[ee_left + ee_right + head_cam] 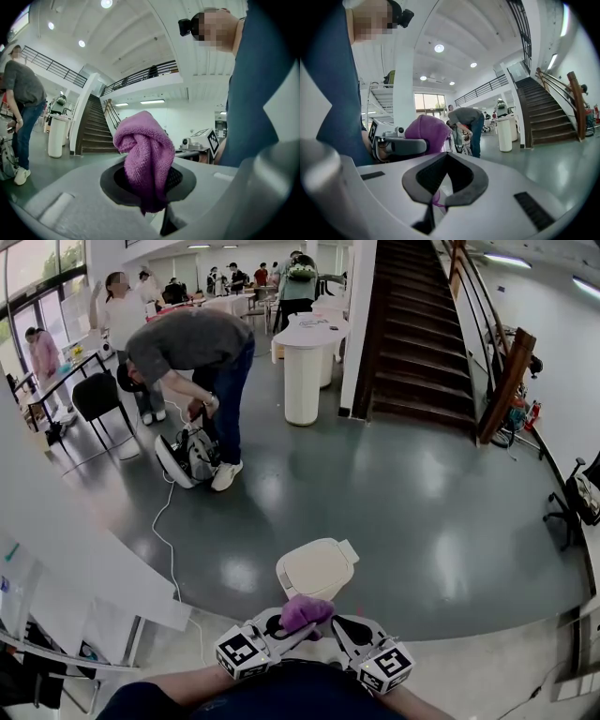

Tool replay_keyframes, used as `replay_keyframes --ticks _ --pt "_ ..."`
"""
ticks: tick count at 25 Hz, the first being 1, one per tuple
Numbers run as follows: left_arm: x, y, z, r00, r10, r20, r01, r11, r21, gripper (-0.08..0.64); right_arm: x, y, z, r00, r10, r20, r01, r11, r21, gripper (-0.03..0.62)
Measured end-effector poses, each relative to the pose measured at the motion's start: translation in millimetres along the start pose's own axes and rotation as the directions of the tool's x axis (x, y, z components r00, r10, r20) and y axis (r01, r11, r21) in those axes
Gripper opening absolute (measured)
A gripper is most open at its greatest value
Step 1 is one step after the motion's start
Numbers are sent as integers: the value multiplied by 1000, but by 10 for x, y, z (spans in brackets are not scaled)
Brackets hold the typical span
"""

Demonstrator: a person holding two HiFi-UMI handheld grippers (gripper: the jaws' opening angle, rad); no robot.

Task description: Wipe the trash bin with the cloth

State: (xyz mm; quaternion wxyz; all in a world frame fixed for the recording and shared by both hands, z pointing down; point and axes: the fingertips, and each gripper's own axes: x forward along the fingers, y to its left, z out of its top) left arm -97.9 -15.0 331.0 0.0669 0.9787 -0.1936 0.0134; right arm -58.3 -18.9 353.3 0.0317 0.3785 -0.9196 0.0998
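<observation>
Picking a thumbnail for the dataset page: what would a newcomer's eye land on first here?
The bunched purple cloth clamped in the left gripper, bottom centre of the head view. Just beyond it stands the white trash bin, lid closed, on the glossy grey floor. Farther off at upper left, a person bends over a backpack.
</observation>
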Motion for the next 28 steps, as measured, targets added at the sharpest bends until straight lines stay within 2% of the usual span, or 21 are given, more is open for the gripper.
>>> replay_keyframes --ticks 5,12,22,28 --pt "-25 19 -38 999 27 -19 -27 1000 -6 67 13 33 -48 1000 12 -8 -12 1000 2 9" --pt "-10 -31 -10 1000 30 -6 -30 1000 -5 67 -13 62 -54 1000 19 -15 -20 1000 -10 10" --pt "-24 -2 -40 998 49 -31 -49 999 -19 67 -7 73 -56 999 25 -21 -25 1000 -6 10" --pt "-12 -13 11 999 50 -8 -50 999 -11 67 -20 88 -65 999 29 -23 -29 1000 -2 9"
